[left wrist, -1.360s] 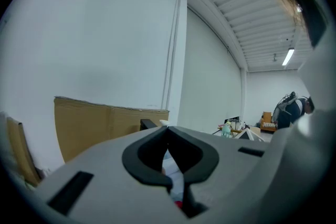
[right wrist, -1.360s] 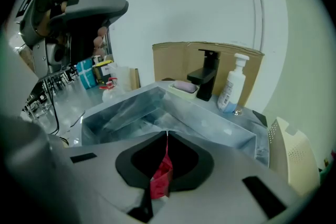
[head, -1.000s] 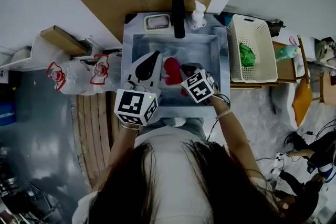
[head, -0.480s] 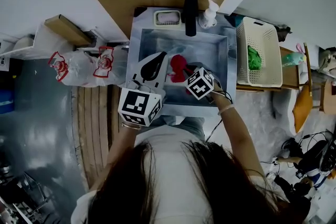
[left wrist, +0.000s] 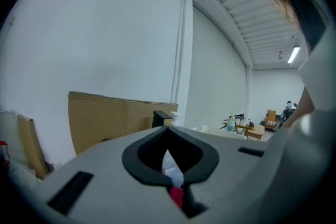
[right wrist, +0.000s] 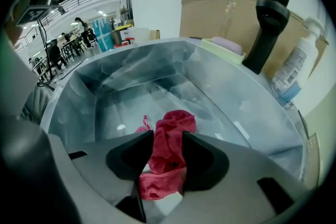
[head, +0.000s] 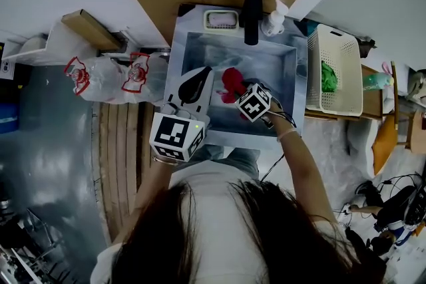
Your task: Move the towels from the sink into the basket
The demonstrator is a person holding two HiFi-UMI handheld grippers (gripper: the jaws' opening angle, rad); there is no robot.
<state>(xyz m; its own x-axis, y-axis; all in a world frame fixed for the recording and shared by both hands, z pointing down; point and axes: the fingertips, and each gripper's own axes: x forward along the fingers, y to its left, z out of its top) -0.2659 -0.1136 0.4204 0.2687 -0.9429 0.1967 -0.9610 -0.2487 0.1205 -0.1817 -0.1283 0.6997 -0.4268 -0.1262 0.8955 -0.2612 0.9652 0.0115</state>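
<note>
Straddling the red towel [right wrist: 177,122], the right hand-held gripper [right wrist: 167,145] has just opened its jaws wide

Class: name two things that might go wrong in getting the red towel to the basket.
The right tool has just opened its jaws, with the red towel bunched between them; closing may catch only a fold, which might slip. The basket stands beyond the right rim of the sink; a dangling towel might snag there.

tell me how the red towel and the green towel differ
The red towel lies in the sink; the green towel lies in the basket. The red towel sits between the right gripper's jaws, which have just been opening; the green towel lies untouched. Both are crumpled.
</note>
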